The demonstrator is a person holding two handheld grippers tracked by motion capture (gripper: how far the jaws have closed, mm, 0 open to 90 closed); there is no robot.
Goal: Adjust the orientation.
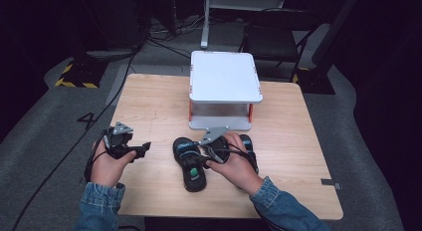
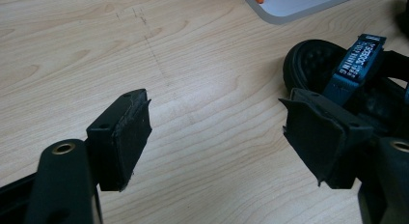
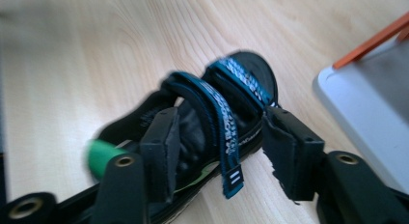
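At the table (image 1: 149, 99), my right gripper (image 3: 219, 151) sits over a black sandal (image 1: 190, 164) with blue straps, its jaws spread to either side of a strap (image 3: 223, 119) and no pad pressing on it; the frame is blurred, so I cannot read the strap's lettering. A second sandal (image 1: 248, 144) lies mostly hidden behind my right hand (image 1: 236, 166). My left gripper (image 2: 217, 137) hangs released over bare wood, the sandal just to its right, cut off by the frame edge
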